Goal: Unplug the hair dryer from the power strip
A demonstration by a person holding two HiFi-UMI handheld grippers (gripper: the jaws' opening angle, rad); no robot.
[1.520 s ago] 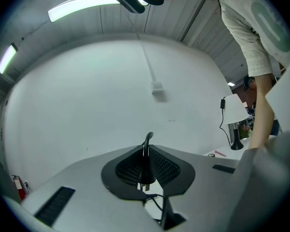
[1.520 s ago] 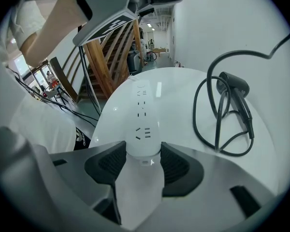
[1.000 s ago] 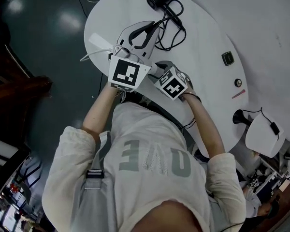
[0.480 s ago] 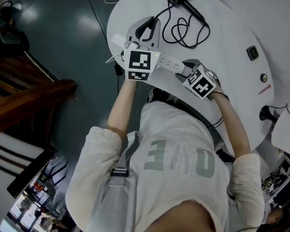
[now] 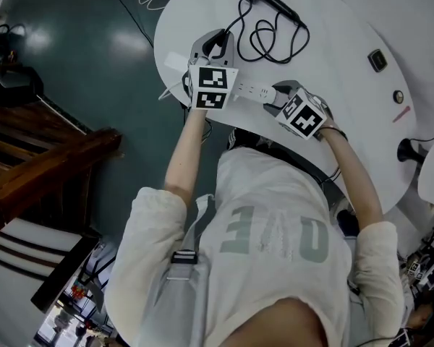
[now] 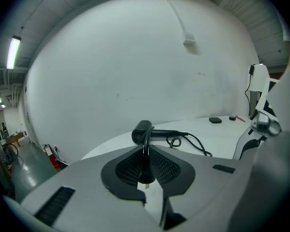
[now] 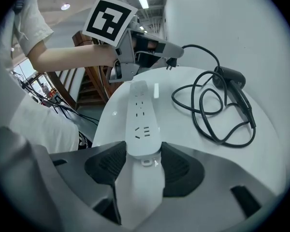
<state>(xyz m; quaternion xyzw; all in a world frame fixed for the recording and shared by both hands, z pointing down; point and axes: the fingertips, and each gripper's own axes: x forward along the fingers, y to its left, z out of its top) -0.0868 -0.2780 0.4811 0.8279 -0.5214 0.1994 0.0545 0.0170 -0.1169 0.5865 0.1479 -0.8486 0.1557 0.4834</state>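
From the head view, the left gripper [image 5: 215,45] hovers over the white surface [image 5: 333,71], and the power strip [image 5: 249,90] lies between it and the right gripper [image 5: 275,100]. In the left gripper view, narrow jaws pinch the black plug [image 6: 145,170], and its cord [image 6: 193,141] runs to the hair dryer [image 6: 142,132]. In the right gripper view, wide jaws clamp the strip's near end, with the plug held in the air, clear of the sockets.
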